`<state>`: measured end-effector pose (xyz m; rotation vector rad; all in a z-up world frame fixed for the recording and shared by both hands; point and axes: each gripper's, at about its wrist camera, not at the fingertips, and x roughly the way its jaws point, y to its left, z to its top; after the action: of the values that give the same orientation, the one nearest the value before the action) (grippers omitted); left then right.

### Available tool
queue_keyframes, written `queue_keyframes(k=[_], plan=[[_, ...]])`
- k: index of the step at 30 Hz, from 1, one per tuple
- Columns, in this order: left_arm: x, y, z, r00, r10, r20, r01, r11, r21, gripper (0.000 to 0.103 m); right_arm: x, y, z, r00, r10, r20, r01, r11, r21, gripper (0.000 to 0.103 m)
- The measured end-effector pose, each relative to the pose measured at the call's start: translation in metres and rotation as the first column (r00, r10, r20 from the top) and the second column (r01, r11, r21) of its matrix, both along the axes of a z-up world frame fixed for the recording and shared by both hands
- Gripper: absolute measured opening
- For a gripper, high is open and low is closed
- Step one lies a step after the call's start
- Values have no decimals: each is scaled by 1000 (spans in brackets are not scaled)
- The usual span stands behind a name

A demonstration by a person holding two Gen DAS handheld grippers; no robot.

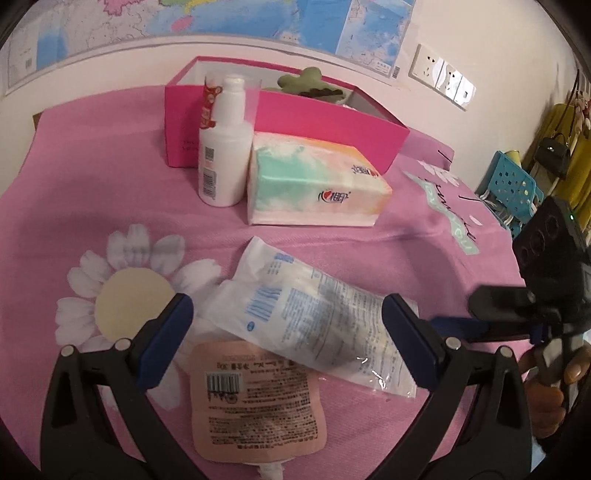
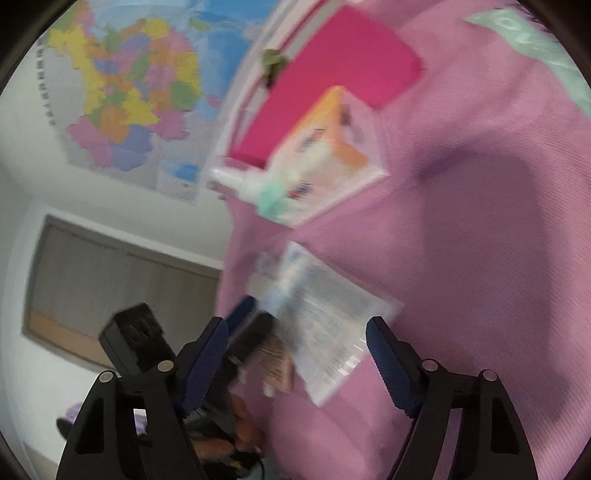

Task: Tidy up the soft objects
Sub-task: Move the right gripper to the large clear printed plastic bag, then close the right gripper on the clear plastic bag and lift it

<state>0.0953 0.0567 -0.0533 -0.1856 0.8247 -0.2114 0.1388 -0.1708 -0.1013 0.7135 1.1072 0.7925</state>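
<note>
A white plastic packet (image 1: 314,314) lies on the pink cloth (image 1: 110,184), overlapping a peach spouted pouch (image 1: 258,406). My left gripper (image 1: 288,321) is open, with its blue pads on either side of the packet and not pressing on it. Behind them are a soft tissue pack (image 1: 317,184), a white bottle (image 1: 225,147) and an open pink box (image 1: 280,122) holding a green plush toy (image 1: 306,83). My right gripper (image 2: 297,332) is open in a blurred view, with the packet (image 2: 325,321) between its fingers. In the left wrist view the right gripper (image 1: 480,314) comes in from the right, at the packet's right end.
A blue perforated basket (image 1: 509,184) stands past the cloth's right edge, near a black bag (image 1: 554,155) and yellow fabric. Wall sockets (image 1: 443,77) and a map (image 1: 221,14) are on the wall behind the box. The cloth bears a daisy print (image 1: 129,295).
</note>
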Motion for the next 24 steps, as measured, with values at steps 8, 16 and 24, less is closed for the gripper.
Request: queue_keyframes(k=[8,16,24], plan=[[4,-6,-6,999,-39,-34,39,999,-2,102,2,10,-3,998,34,-59,-35,999,-21,84],[8,-11,-8,997,-44,-58,46,999,28,99,8,19,-7,999,44,-25,-44,999,-31,47],[8,-6,-7,998,-46,-44,46,999,-9,78,9,7,-23,999,19,-43,-19,1000,1,18]])
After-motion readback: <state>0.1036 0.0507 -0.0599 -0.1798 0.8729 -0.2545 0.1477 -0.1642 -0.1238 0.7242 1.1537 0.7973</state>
